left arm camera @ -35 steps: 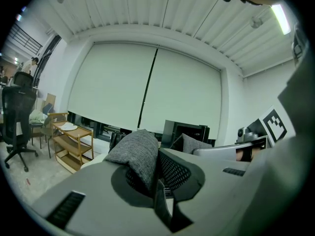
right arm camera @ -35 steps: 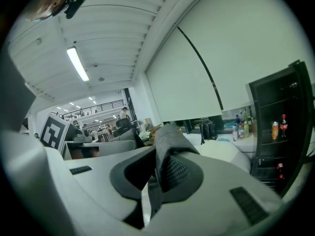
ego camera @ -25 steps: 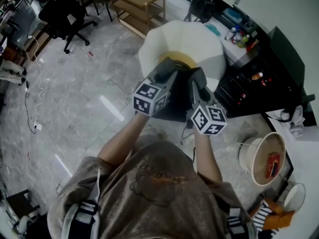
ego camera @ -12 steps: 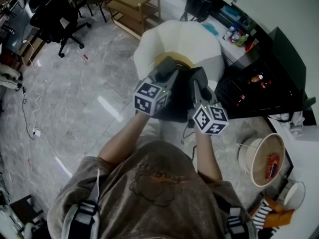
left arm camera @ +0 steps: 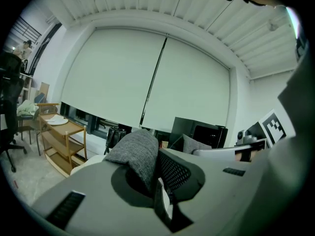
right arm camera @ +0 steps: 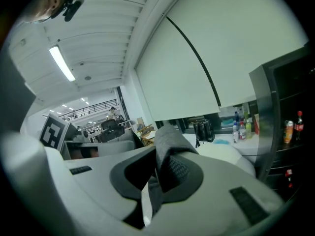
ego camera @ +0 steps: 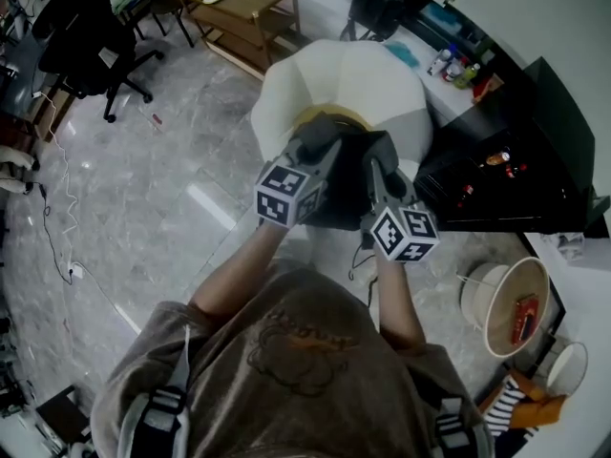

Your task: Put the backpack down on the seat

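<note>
The dark backpack hangs in front of me between both grippers, right at the near edge of the white seat with its yellow cushion. My left gripper is shut on a grey fabric strap of the backpack, which runs up between its jaws. The right gripper is likewise shut on a grey strap. In the left gripper view the left gripper shows the strap pinched; in the right gripper view the right gripper shows the same. Most of the backpack's body is hidden behind the grippers.
A wooden shelf trolley stands beyond the seat at the left, with office chairs farther left. A black cabinet holding cans is at the right. A round bin sits by my right side. Bottles line a counter behind.
Both grippers with the backpack have edged slightly forward toward the white seat. Both grips on the straps are unchanged.
</note>
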`<state>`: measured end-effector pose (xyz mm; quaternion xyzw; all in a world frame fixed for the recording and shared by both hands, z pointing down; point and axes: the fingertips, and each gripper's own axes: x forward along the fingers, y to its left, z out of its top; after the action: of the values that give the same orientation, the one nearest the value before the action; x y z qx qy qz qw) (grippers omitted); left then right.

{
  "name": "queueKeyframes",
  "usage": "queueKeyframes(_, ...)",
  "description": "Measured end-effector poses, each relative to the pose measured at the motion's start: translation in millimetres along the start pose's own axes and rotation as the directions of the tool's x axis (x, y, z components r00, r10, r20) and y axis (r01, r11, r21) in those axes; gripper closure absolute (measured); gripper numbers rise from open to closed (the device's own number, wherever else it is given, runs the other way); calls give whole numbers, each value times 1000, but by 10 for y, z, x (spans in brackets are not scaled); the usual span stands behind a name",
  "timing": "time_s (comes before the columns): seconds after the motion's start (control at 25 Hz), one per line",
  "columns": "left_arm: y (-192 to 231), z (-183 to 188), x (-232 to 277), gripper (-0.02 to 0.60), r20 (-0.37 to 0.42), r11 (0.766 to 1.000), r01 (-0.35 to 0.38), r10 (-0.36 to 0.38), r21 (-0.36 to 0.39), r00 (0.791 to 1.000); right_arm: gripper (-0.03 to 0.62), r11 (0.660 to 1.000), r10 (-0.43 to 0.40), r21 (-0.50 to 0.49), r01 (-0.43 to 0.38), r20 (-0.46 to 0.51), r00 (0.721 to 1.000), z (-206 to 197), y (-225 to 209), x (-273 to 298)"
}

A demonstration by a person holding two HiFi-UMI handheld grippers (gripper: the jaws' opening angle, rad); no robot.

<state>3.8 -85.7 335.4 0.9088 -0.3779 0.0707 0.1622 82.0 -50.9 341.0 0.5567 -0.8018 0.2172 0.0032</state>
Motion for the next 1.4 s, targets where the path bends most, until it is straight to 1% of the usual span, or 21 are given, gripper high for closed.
queueKeyframes(0.2, 290, 91, 253, 549, -18, 1000, 25, -25, -10, 1000, 565, 1000, -16, 16, 16, -2, 1000, 86, -78, 341)
queueKeyframes(0.56, 711, 333, 811, 549, -27, 996, 86, -85, 14, 996, 565, 999, -52, 13, 51, 9, 999, 335, -346, 922)
queueKeyframes(0.68, 823, 361, 960, 549, -37, 994, 103, -102, 22, 994, 565, 997, -70, 17, 70, 10, 997, 367, -427, 1082)
queueKeyframes(1.16, 1247, 345, 1655, 549, -60, 995, 94, -92, 28, 994, 563, 994, -106, 29, 106, 2, 994, 391, -847, 1695)
queueKeyframes(1.4, 1399, 274, 1970, 549, -76, 993, 110, -108, 29, 991, 565, 993, -117, 36, 117, -12, 993, 351, -1092, 1961)
